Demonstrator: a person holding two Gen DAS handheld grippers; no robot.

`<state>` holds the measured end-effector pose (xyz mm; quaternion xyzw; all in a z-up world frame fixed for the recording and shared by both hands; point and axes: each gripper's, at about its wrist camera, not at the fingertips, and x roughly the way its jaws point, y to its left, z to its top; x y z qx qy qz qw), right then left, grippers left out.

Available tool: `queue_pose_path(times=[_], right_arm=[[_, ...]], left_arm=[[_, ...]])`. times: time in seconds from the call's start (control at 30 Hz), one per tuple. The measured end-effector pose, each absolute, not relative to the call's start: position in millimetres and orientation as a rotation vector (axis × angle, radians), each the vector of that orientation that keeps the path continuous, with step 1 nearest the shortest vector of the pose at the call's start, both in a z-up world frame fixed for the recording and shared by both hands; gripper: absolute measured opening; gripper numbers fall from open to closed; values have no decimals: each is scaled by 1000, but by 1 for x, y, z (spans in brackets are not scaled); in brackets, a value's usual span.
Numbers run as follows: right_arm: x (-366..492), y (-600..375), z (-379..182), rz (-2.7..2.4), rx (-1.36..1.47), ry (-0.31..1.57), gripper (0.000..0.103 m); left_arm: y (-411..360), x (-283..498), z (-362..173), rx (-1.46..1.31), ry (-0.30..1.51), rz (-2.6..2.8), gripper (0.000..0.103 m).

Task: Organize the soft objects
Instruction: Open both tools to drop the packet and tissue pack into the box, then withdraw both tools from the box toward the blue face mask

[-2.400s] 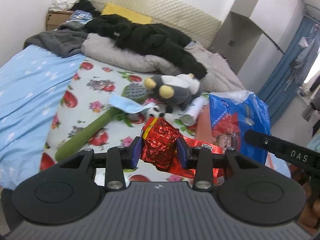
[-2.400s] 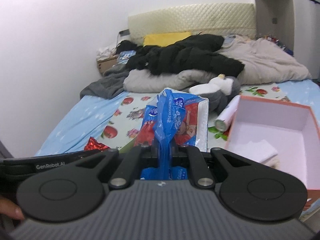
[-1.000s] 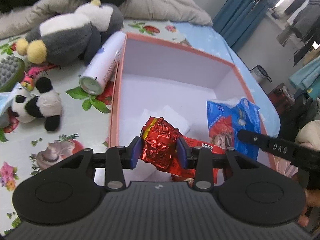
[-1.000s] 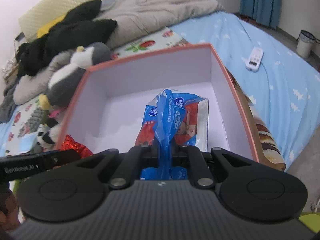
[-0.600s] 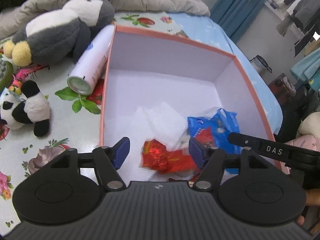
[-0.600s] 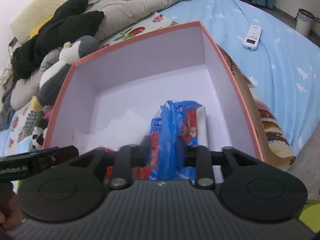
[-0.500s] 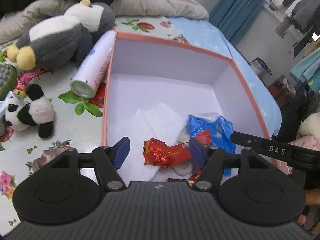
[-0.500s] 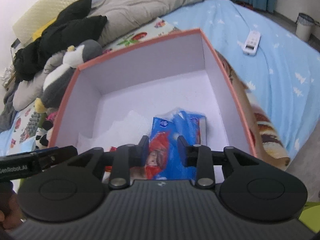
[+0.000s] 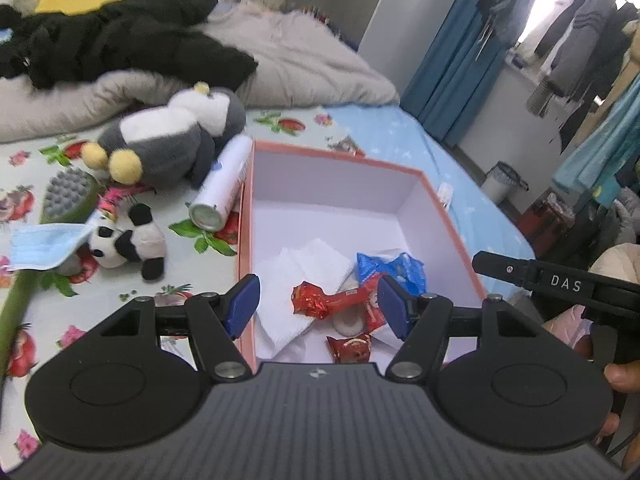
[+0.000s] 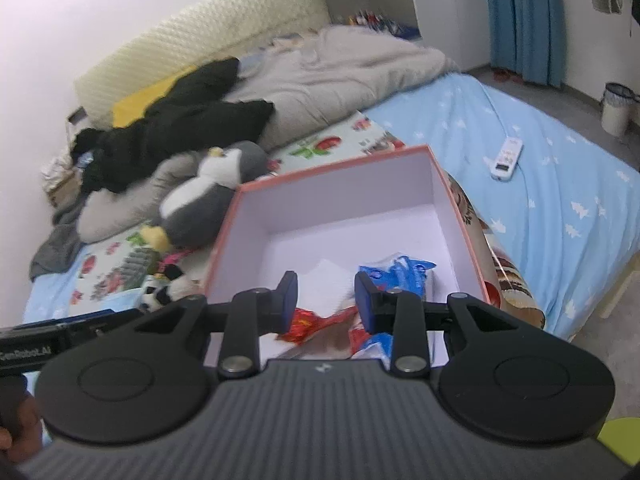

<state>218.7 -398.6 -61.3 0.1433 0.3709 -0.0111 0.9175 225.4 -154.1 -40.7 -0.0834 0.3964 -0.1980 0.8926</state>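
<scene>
A pink-rimmed box (image 9: 320, 152) (image 10: 336, 168) with white inside walls stands on the bed. In it lie a red foil packet (image 9: 320, 300) (image 10: 308, 326), a blue packet (image 9: 394, 270) (image 10: 404, 274), white tissue (image 9: 308, 264) (image 10: 328, 284) and a smaller red packet (image 9: 352, 348). My left gripper (image 9: 318, 306) hangs open above the box's near edge, nothing between its blue pads. My right gripper (image 10: 326, 302) is open too and empty, above the box's near side. A grey penguin plush (image 9: 168, 140) (image 10: 208, 200) and a small panda plush (image 9: 124, 244) (image 10: 166, 290) lie left of the box.
A white spray can (image 9: 224, 188) lies against the box's left wall. A green massage brush (image 9: 68, 196) and a blue face mask (image 9: 44, 244) lie further left. Black clothes (image 9: 120, 40) and a grey quilt (image 10: 340, 68) fill the bed's head. A remote (image 10: 507, 158) lies on the blue sheet.
Both grippers opened and dropped the red foil packet and the blue packet into the box. Both then rose and pulled back, so more of the bed shows.
</scene>
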Motion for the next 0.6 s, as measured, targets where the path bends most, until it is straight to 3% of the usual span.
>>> queue_pose_path(times=[0.6], right_arm=[[125, -343, -5, 108, 234, 631, 35]], left_arm=[[-83, 103, 8, -248, 653, -334, 70]])
